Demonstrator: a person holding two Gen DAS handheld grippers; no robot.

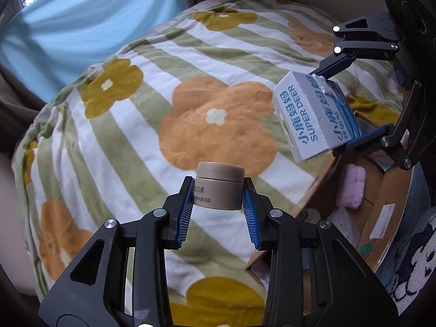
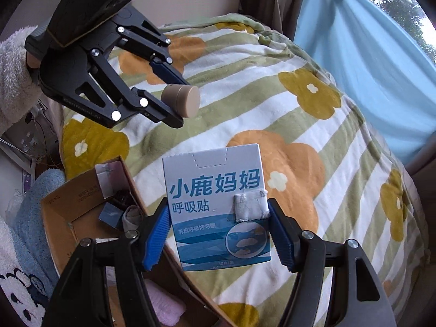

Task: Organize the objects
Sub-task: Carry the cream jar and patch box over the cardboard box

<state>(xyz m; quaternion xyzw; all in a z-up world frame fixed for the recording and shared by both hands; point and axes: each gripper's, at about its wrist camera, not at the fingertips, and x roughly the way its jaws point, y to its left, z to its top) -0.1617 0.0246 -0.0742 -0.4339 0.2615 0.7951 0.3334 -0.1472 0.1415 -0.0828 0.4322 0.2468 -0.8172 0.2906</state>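
My left gripper (image 1: 218, 190) is shut on a small beige cream jar (image 1: 219, 185) and holds it upright above the flowered blanket (image 1: 163, 95). The jar also shows in the right wrist view (image 2: 181, 100), held in the left gripper (image 2: 178, 102). My right gripper (image 2: 218, 226) is shut on a white and blue "Super Deer" box (image 2: 218, 204) and holds it over the blanket's edge. In the left wrist view the box (image 1: 308, 117) sits in the right gripper (image 1: 338, 109) at the right.
An open cardboard box (image 2: 68, 218) with small items and a pink cloth (image 1: 351, 188) stands beside the bed. A light blue curtain (image 1: 81, 21) hangs behind the blanket. A blue fluffy cloth (image 2: 30, 218) lies by the cardboard box.
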